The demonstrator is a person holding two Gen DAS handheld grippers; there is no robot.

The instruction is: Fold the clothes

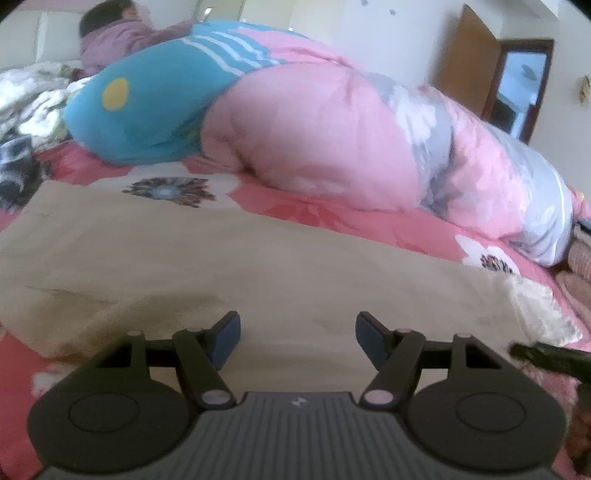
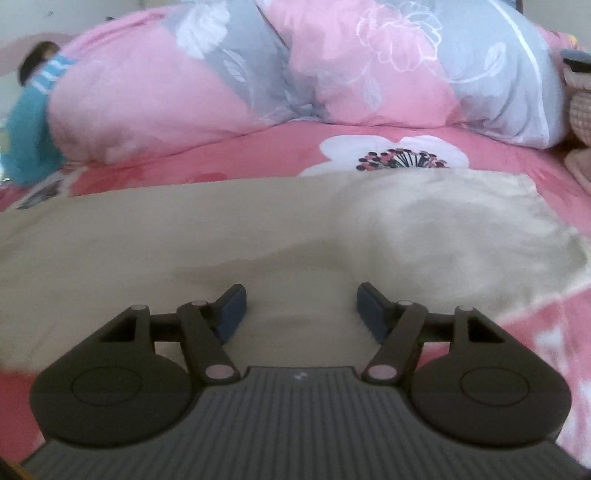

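Note:
A beige garment (image 1: 192, 258) lies spread flat across the pink flowered bedsheet (image 1: 303, 210). My left gripper (image 1: 297, 339) hovers low over its near part, open, with nothing between its blue pads. In the right wrist view the same beige garment (image 2: 258, 229) fills the middle, its paler right end (image 2: 480, 229) reaching toward the bed's right side. My right gripper (image 2: 301, 310) is also open and empty, low over the cloth. The tip of the other gripper (image 1: 546, 356) shows at the right edge of the left wrist view.
A bulky pink and grey quilt (image 1: 332, 125) is heaped along the far side of the bed, with a blue cushion (image 1: 147, 107) at its left. A person (image 1: 122, 33) lies beyond it. A brown door (image 1: 469, 55) stands far right. Knitted pink items (image 2: 580, 103) sit at the right edge.

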